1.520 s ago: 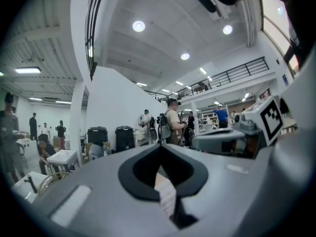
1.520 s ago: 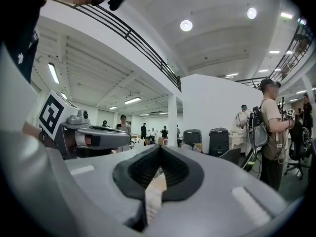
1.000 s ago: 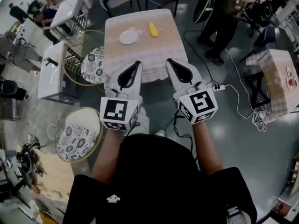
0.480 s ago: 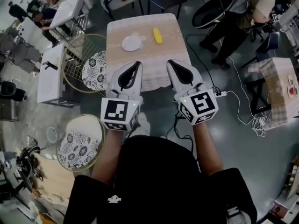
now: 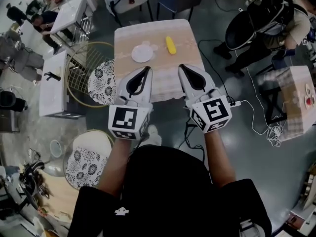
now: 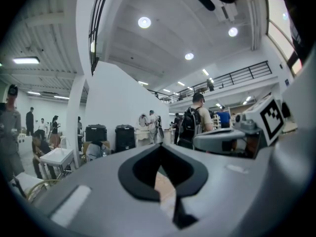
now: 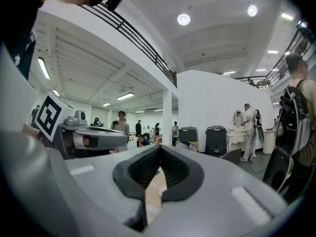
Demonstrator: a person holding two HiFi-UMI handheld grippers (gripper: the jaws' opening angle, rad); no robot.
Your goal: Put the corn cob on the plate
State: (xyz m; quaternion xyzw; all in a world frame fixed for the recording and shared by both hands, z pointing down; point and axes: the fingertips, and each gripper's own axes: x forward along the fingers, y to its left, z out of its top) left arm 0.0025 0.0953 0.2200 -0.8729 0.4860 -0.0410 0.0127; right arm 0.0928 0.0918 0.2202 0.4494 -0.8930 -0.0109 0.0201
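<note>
A yellow corn cob lies on the far right part of a small cloth-covered table. A white plate sits to its left, a short gap apart. Both grippers are held level in front of the person, short of the table's near edge. The left gripper and the right gripper are shut with nothing in them. In the left gripper view the gripper's jaw tips meet, and a strip of tablecloth shows through the gap below them. The right gripper view shows that gripper the same way.
A round wire chair with a floral cushion stands left of the table, another nearer. A white cabinet is further left. Two chairs stand behind the table. A person with a backpack, a side table and floor cables are right.
The table, plate and corn cob have come closer and sit lower in the head view. Both grippers stay shut and side by side. The person at the right has moved further right.
</note>
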